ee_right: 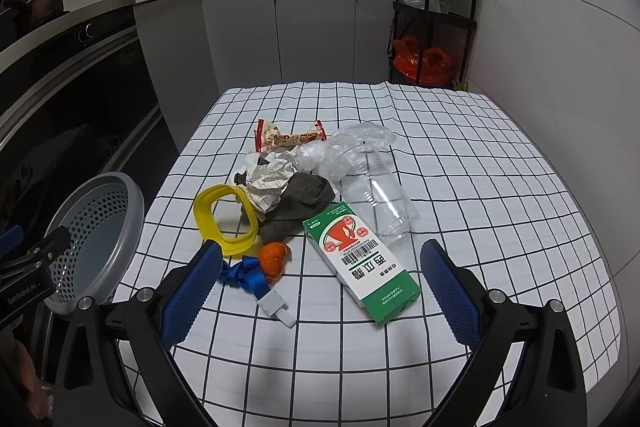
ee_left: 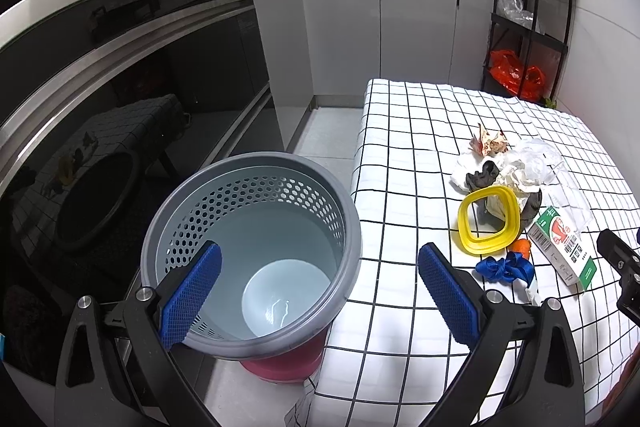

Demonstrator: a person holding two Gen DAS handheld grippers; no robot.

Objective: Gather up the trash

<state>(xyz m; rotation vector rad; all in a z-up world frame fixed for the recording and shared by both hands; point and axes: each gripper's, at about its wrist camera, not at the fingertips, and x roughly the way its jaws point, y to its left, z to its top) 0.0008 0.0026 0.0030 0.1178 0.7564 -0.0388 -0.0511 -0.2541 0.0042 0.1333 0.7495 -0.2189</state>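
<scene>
1. Trash (ee_right: 304, 203) lies in a loose heap on the checked tablecloth (ee_right: 460, 187), toward the table's left edge and nearer its front than its far edge.
2. At the back of the heap I see a red-and-cream snack wrapper (ee_right: 290, 139), with crumpled white paper (ee_right: 266, 183) just in front of it and a dark grey sock (ee_right: 300, 205) touching that paper.
3. A clear plastic cup (ee_right: 374, 197) lies on its side at the right of the heap, its mouth toward the crinkled clear plastic (ee_right: 352, 143) behind it.
4. A green-and-white carton (ee_right: 362, 263) lies flat at the front of the heap, one corner against the cup.
5. A yellow plastic ring (ee_right: 226, 223) sits nearest the left edge; just in front of it are a knotted blue ribbon (ee_right: 242, 273) and a piece of orange peel (ee_right: 274, 259), touching each other.
6. A small white clip (ee_right: 276, 309) lies at the ribbon's front end.
7. My left gripper (ee_left: 320, 291) is spread wide and grasps nothing; it hangs over the table's left edge, one blue pad above the bin, the other above the cloth.
8. The grey perforated bin (ee_left: 252, 251) stands on the floor against the table's left edge, only a pale round base showing inside.
9. My right gripper (ee_right: 320, 291) is also released and empty, hovering above the front of the table with the carton between its fingers in view.
</scene>
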